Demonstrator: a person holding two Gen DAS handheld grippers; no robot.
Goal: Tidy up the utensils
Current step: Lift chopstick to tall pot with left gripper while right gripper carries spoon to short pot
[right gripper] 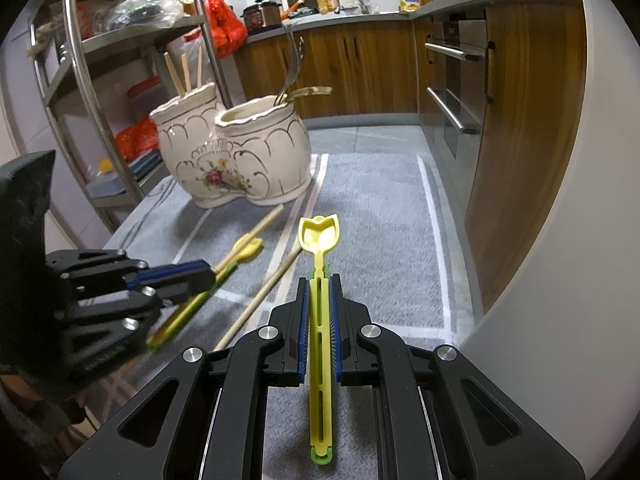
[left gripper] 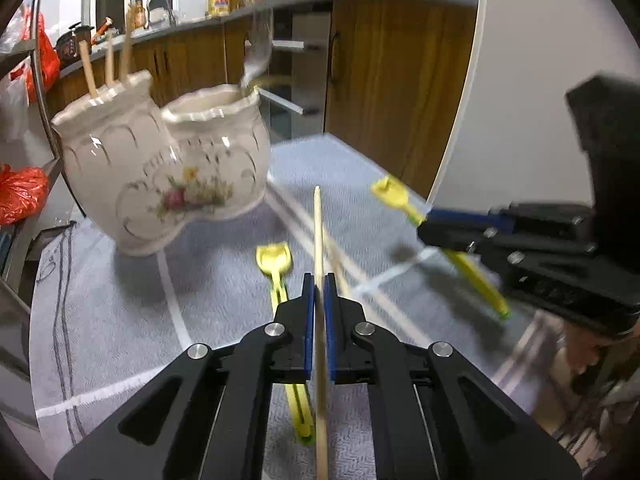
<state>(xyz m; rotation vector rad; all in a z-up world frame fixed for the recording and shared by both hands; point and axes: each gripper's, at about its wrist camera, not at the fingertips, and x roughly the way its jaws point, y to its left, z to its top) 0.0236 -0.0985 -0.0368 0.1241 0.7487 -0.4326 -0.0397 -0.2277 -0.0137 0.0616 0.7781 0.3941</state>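
The left gripper (left gripper: 319,280) is clamped on a thin pale wooden chopstick (left gripper: 318,232), its blue pads pressed flat against the stick, which runs straight out ahead between them. The right gripper (right gripper: 319,280) is clamped on the slotted handle of a yellow plastic shovel-shaped spoon (right gripper: 319,236), whose scoop points forward beyond the fingertips. Under both lies a grey woven cloth with white stripes (right gripper: 380,208) covering the tabletop. On that cloth, just beside the left gripper, rests a second yellow plastic spoon (left gripper: 274,260), and a second wooden chopstick (right gripper: 264,292) lies slanted between the two grippers. Farther back on the cloth stands a cream ceramic twin-pot utensil holder with a floral print (right gripper: 236,160): three wooden chopsticks (right gripper: 186,72) stand in its left pot, and a metal fork (right gripper: 294,68) leans in its right pot.
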